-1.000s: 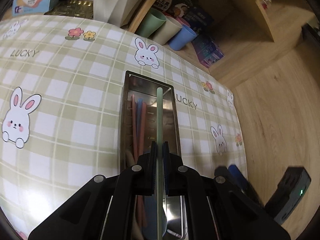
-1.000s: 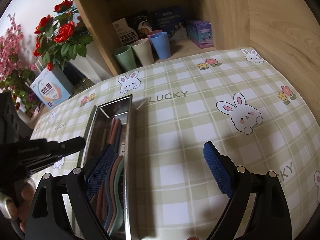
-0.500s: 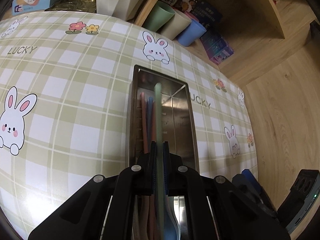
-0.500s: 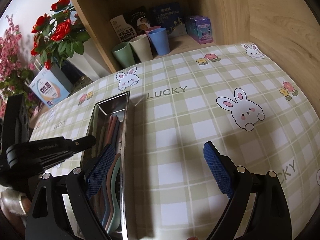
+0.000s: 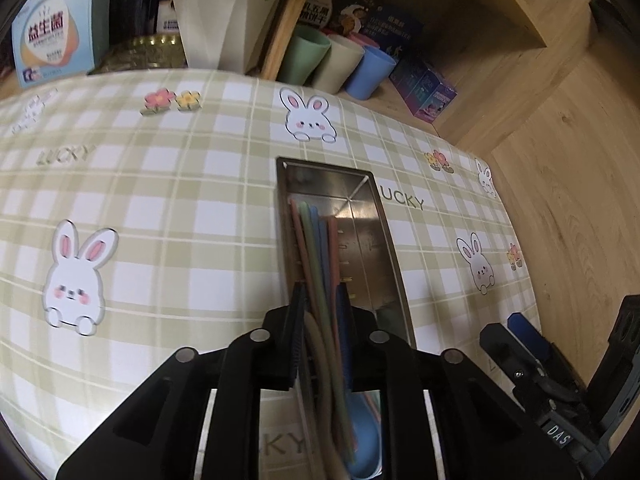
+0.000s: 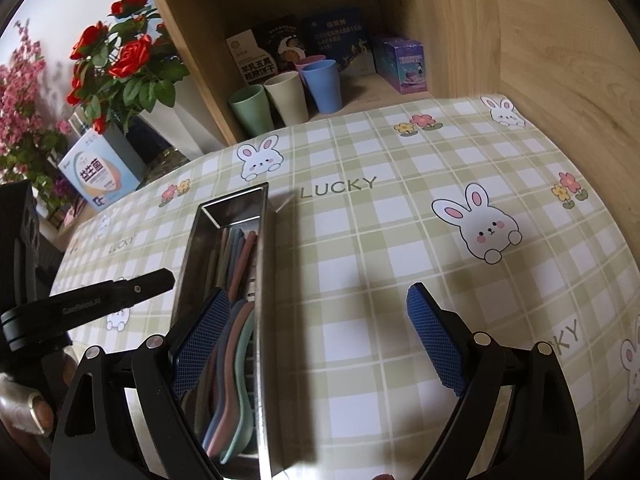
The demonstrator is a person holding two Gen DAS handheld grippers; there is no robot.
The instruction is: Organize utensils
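Left wrist view: the left gripper point(image 5: 318, 300) hangs released over the long stainless steel tray point(image 5: 390, 256), where the pastel plastic spoons point(image 6: 236, 340) all lie. Right gripper point(image 6: 316, 344) gapes, holding nothing; tablecloth point(image 6: 400, 240) shows no stray utensils, so organizing looks finished.

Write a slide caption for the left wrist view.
Left tongs open over a steel tray of pastel spoons on a bunny-print tablecloth.

Both views close above tray point(image 5: 384, 216)

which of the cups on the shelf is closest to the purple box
The blue cup, at the right end of the row. The green cup stands farthest from the purple box, with the beige cup between them.
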